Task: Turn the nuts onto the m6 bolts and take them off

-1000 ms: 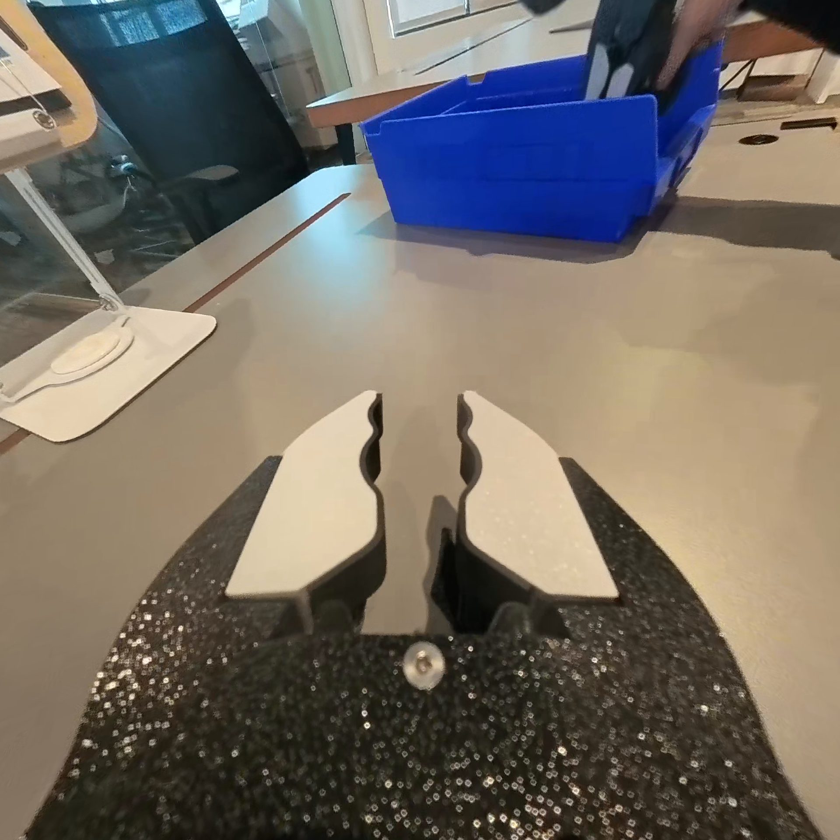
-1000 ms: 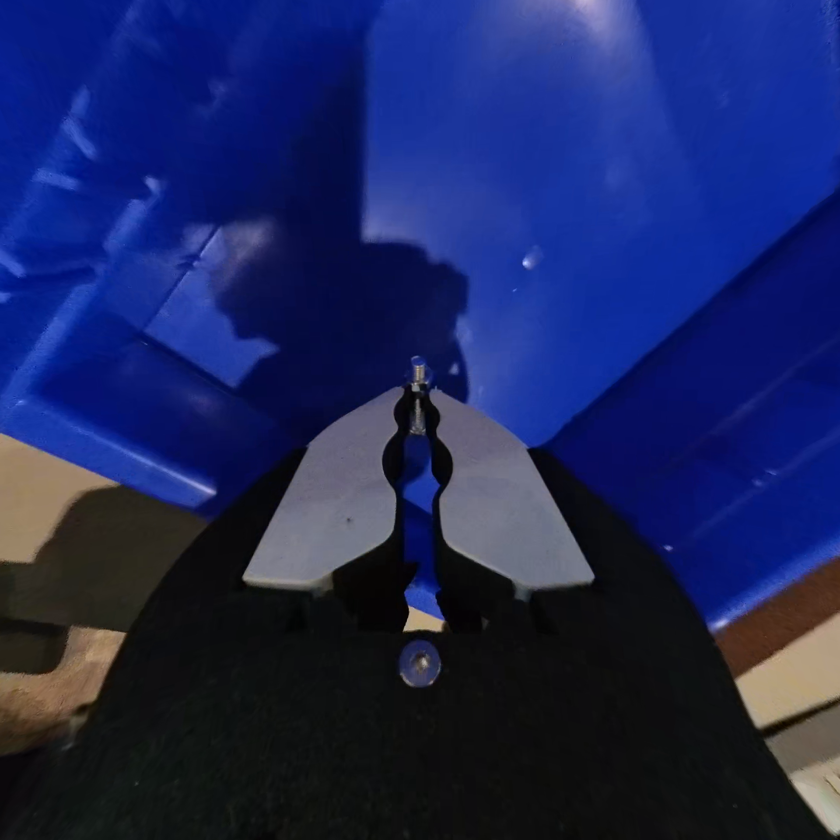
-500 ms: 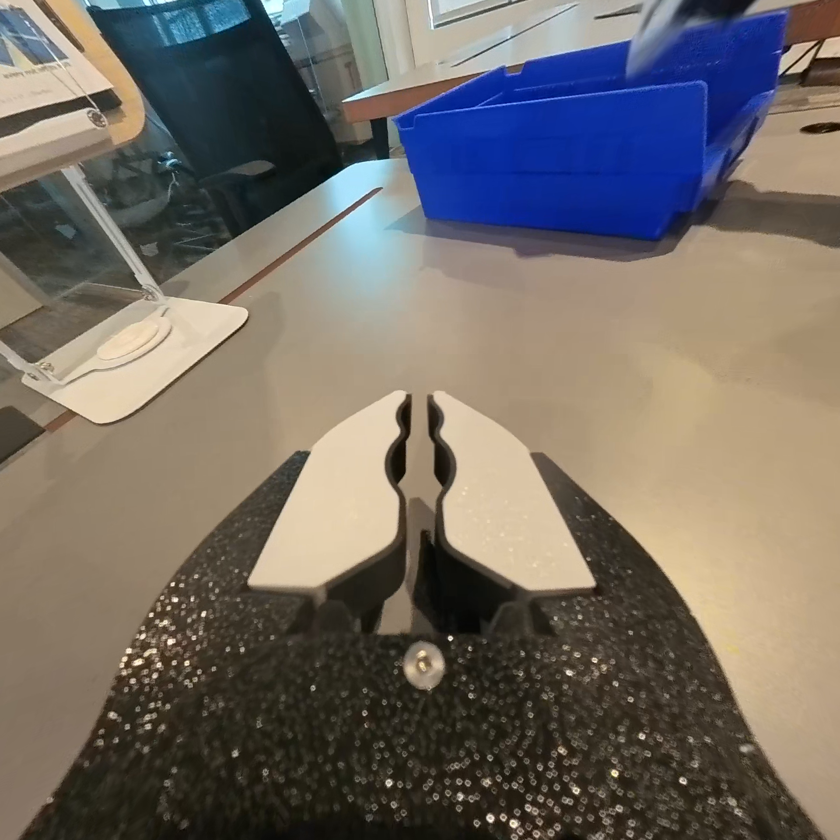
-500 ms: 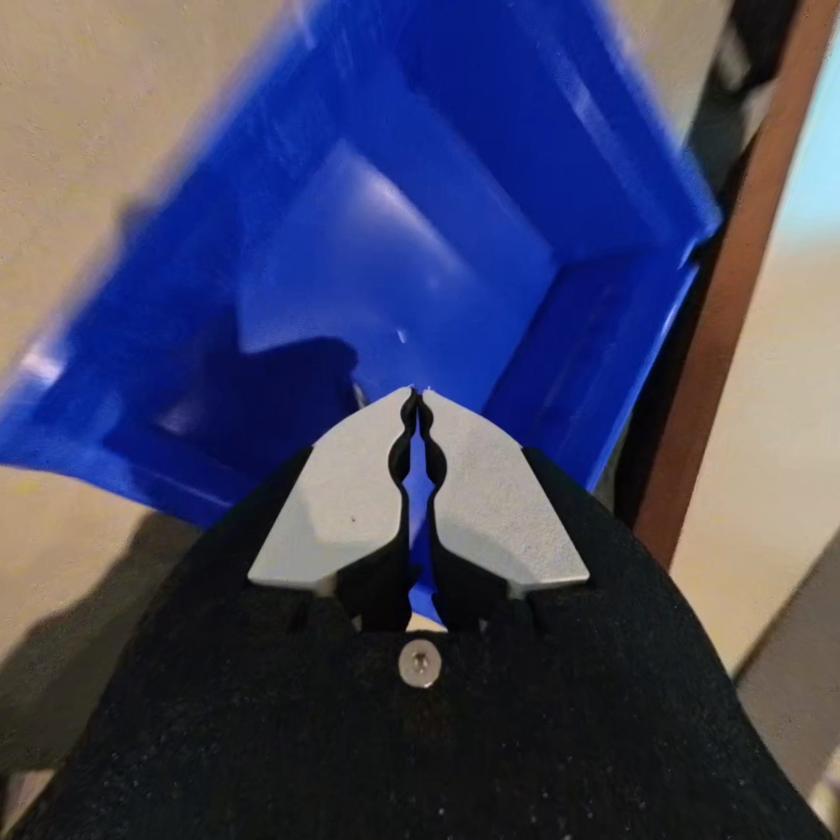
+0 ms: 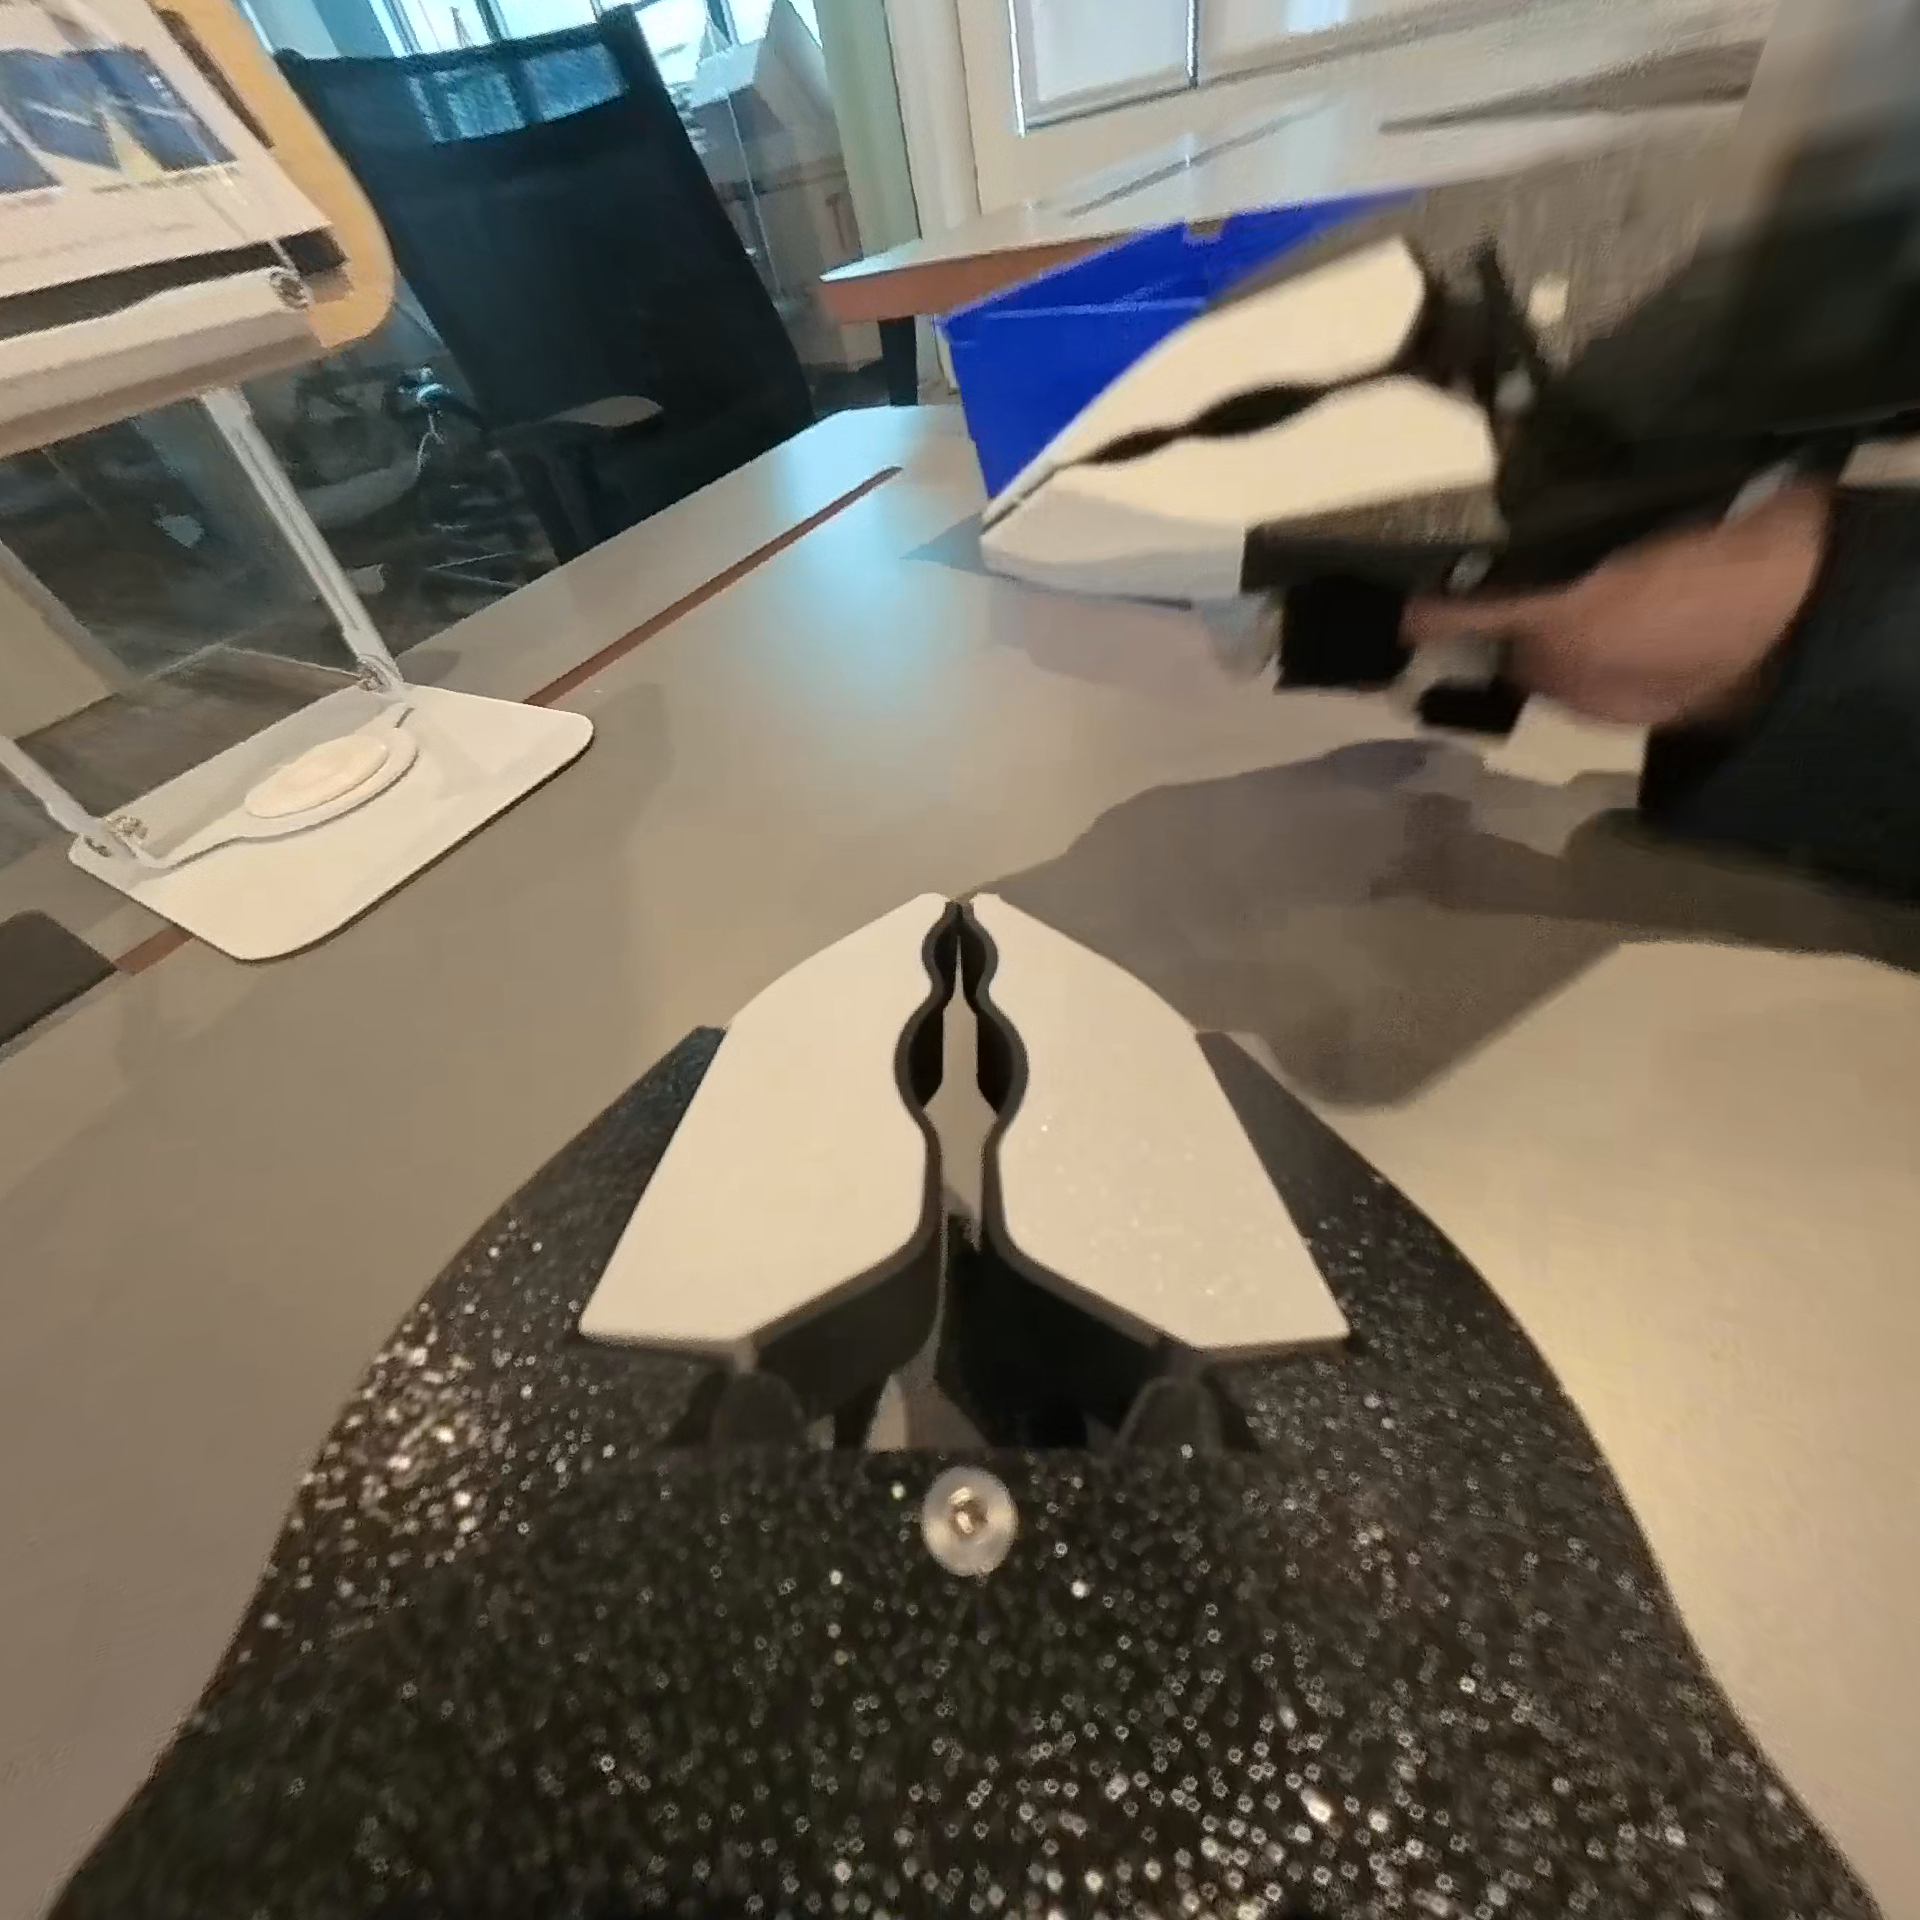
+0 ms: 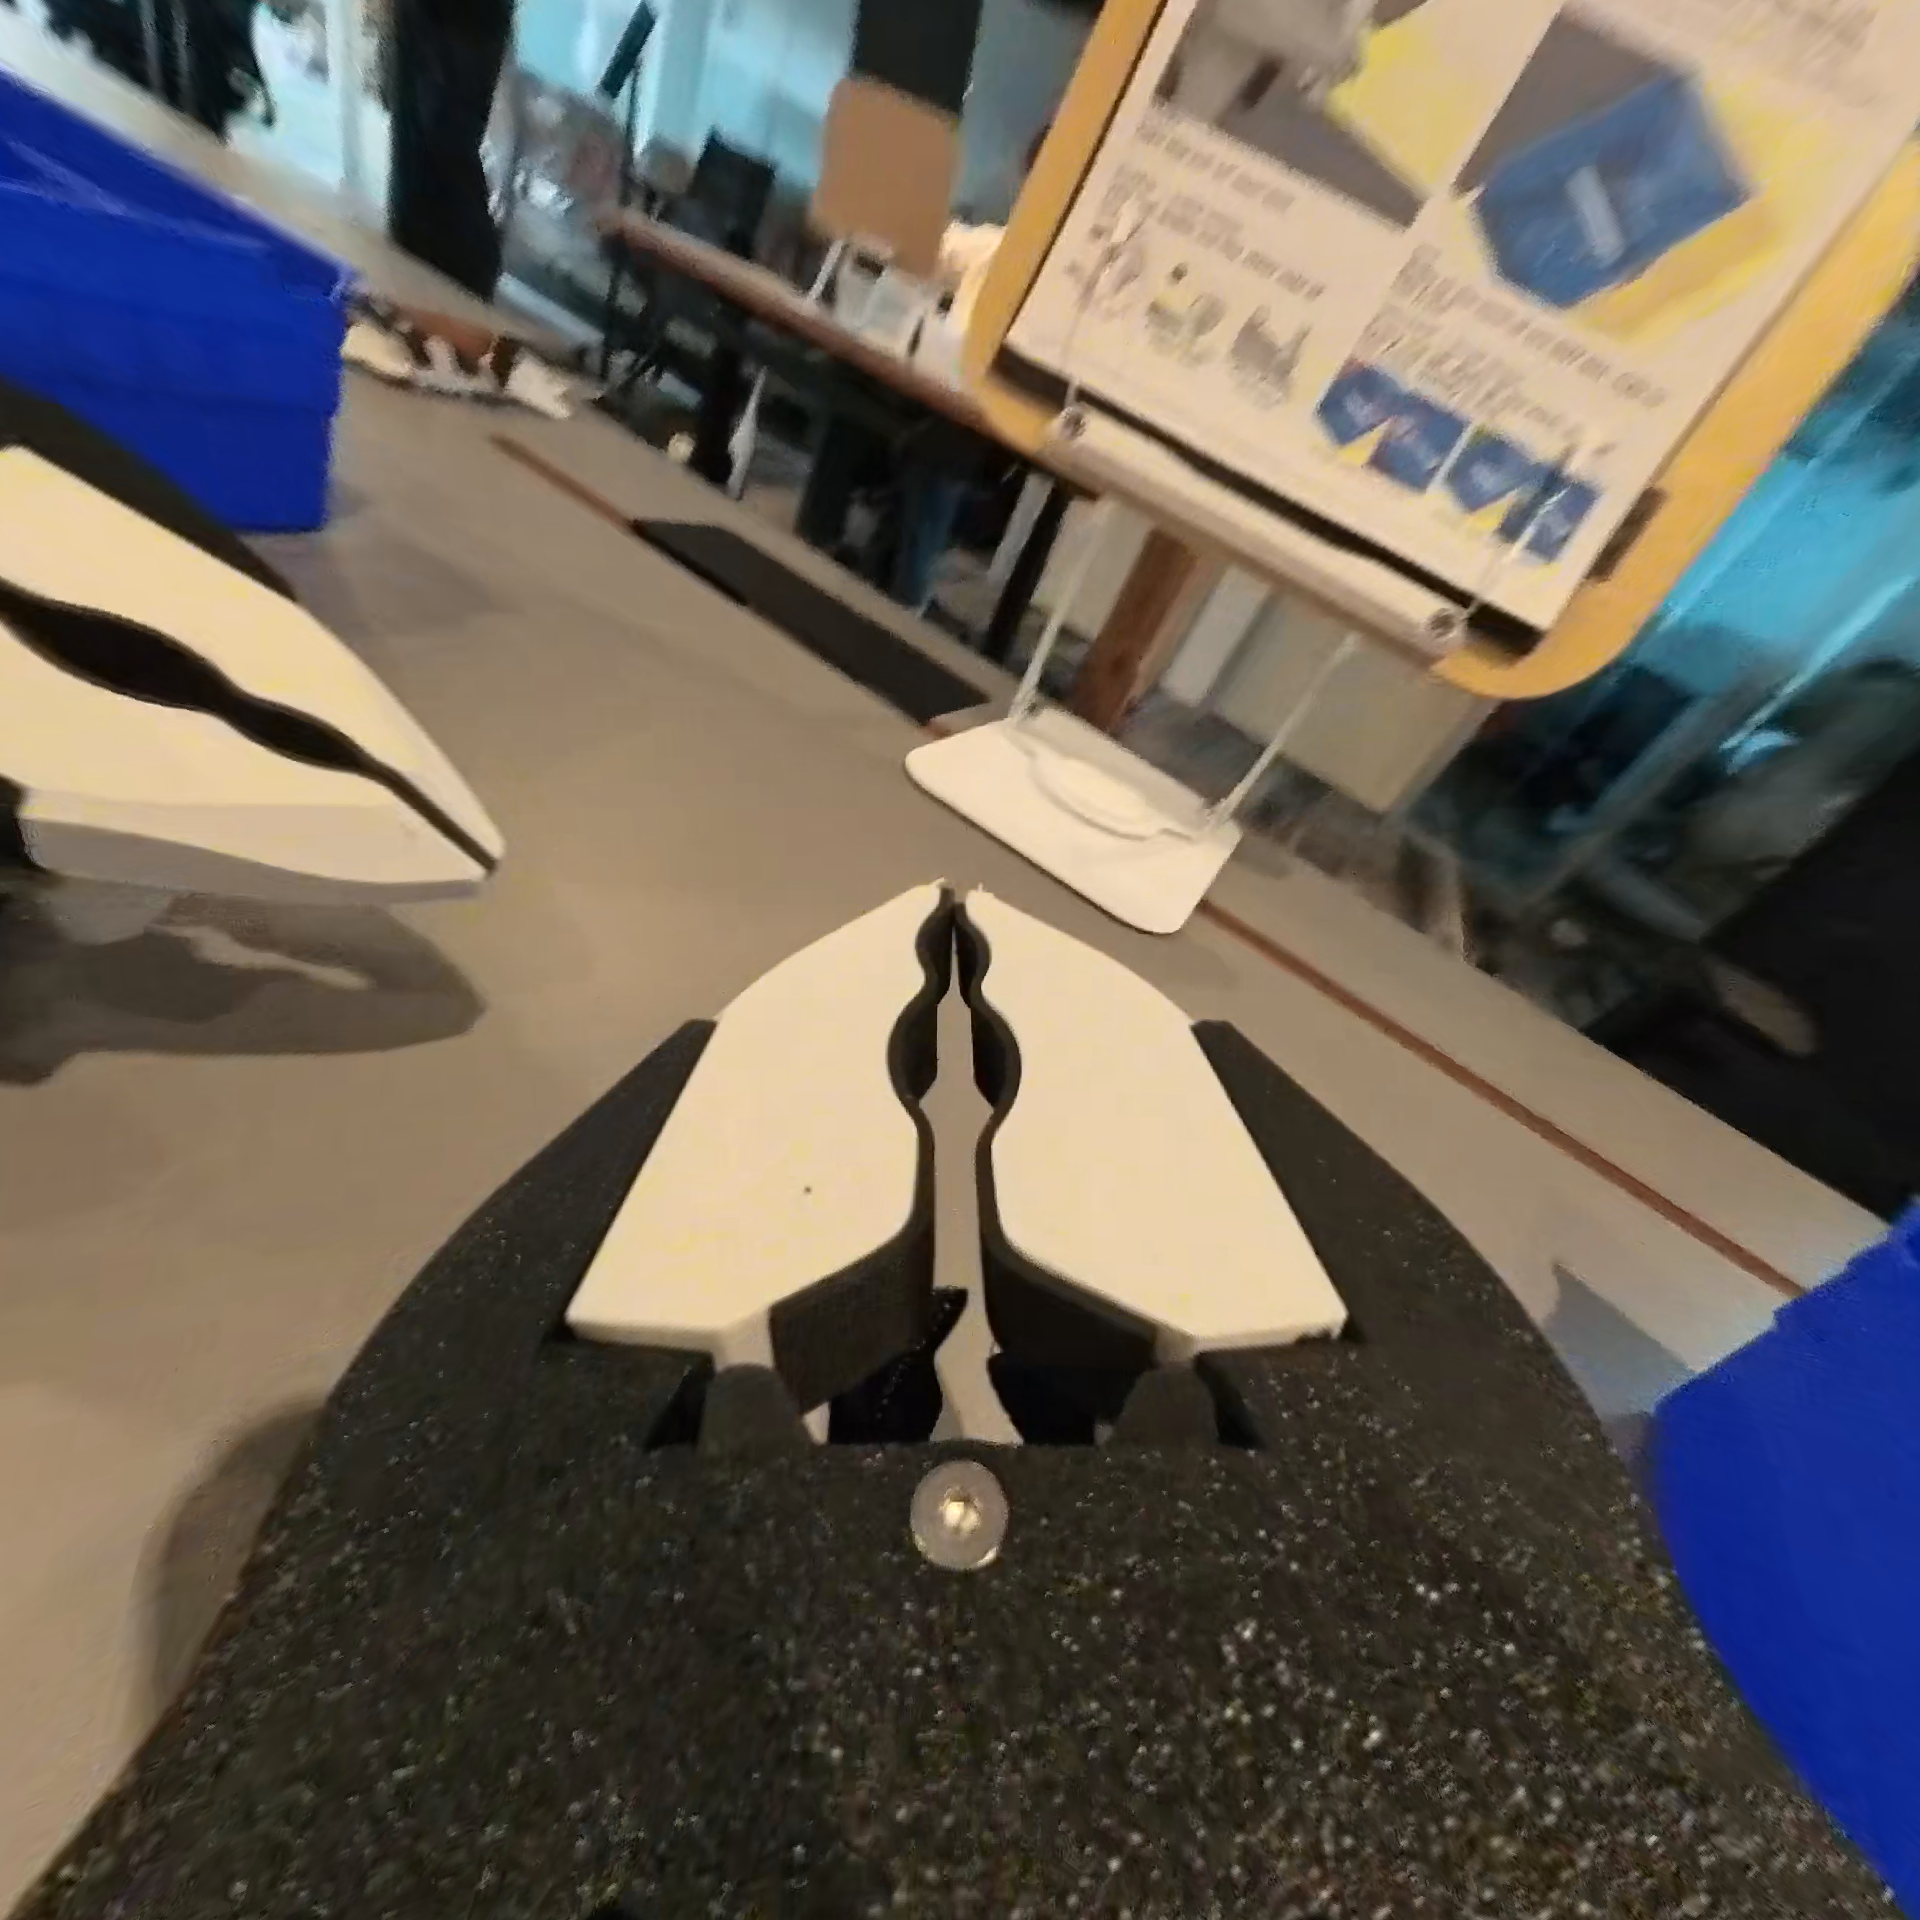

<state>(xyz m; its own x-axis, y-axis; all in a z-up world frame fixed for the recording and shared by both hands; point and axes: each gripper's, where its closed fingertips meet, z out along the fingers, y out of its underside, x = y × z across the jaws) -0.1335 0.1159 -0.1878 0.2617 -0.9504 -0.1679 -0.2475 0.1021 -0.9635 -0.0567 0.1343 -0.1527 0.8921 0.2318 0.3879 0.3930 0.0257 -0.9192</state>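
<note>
The left gripper (image 5: pixel 958 914) hangs low over the grey table (image 5: pixel 727 748), its two pale fingers brought together until the tips nearly meet, with nothing between them. The right gripper (image 6: pixel 958 896) looks the same: tips pinched together, only the wavy slot showing dark down the middle. Whether a nut or bolt sits in that pinch cannot be told (the tips are small and the picture is smeared). No nut or bolt can be made out anywhere in either view.

In the left wrist view the right gripper (image 5: pixel 1023 497) comes in from the right, blurred, held by a hand (image 5: pixel 1642 644) with a dark sleeve behind it. It floats above the table and throws a broad shadow. Behind it stands a blue bin (image 5: pixel 1049 343), partly hidden.

In the right wrist view the left gripper (image 6: pixel 473 847) shows at the left edge, its tips pointing toward the right one's tips but apart from them. The blue bin (image 6: pixel 187 343) stands behind it, and a second blue shape fills the lower right corner. Ahead is a sign stand (image 6: pixel 1081 821) with a white base, carrying a yellow-framed board (image 6: pixel 1455 260). A black chair (image 5: pixel 561 260) stands beyond the table's left edge.
</note>
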